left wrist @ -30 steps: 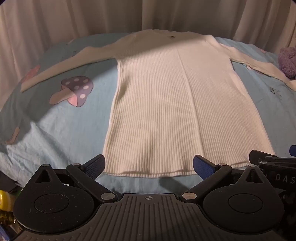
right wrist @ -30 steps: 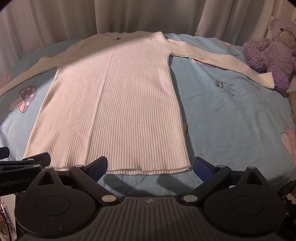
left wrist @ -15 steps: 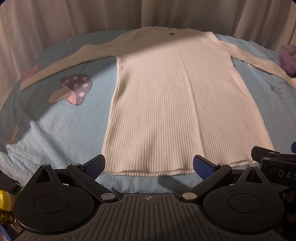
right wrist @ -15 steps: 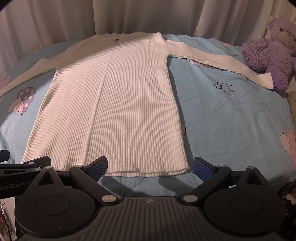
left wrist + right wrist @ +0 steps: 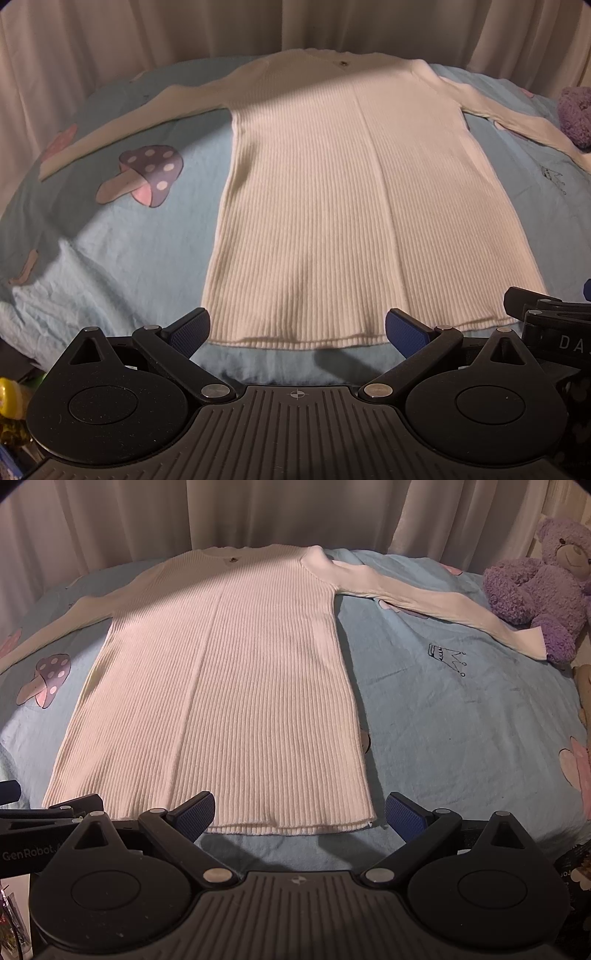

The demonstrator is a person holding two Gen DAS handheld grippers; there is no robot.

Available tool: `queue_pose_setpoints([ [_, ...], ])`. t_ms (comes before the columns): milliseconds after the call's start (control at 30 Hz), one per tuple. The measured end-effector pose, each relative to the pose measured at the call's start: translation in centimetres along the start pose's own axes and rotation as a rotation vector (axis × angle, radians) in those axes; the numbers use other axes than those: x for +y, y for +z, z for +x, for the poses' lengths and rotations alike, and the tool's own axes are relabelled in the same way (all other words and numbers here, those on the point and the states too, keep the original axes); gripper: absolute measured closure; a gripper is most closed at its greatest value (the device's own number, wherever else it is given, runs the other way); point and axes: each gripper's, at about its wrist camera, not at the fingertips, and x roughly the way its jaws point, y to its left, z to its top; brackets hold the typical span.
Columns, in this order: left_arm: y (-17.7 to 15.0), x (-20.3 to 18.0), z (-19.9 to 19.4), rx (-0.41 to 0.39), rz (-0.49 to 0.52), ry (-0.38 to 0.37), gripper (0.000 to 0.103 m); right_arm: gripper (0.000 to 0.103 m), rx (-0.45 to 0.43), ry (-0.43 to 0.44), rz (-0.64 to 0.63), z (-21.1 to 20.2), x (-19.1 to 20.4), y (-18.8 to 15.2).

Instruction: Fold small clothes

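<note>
A white ribbed long-sleeved sweater (image 5: pixel 347 192) lies flat on a light blue sheet, hem nearest me, both sleeves spread out sideways. It also shows in the right wrist view (image 5: pixel 236 672). My left gripper (image 5: pixel 297 328) is open and empty, its blue pads just before the hem's left half. My right gripper (image 5: pixel 299 812) is open and empty, just before the hem's right corner. Each gripper shows at the edge of the other's view.
The blue sheet (image 5: pixel 461 720) has mushroom (image 5: pixel 144 173) and crown prints. A purple teddy bear (image 5: pixel 543 583) sits at the right, touching the right sleeve's cuff. Cream curtains (image 5: pixel 184 33) hang behind the bed.
Both grippers have edged slightly forward toward the hem. The sweater has not moved.
</note>
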Motion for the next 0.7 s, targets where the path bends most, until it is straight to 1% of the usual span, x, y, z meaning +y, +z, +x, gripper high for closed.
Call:
queue_pose_setpoints([
  [700,0.44,-0.18,0.33,0.023,0.004,0.0,0.0,0.004,-0.002,-0.002,0.001,0.22,0.06,-0.04],
])
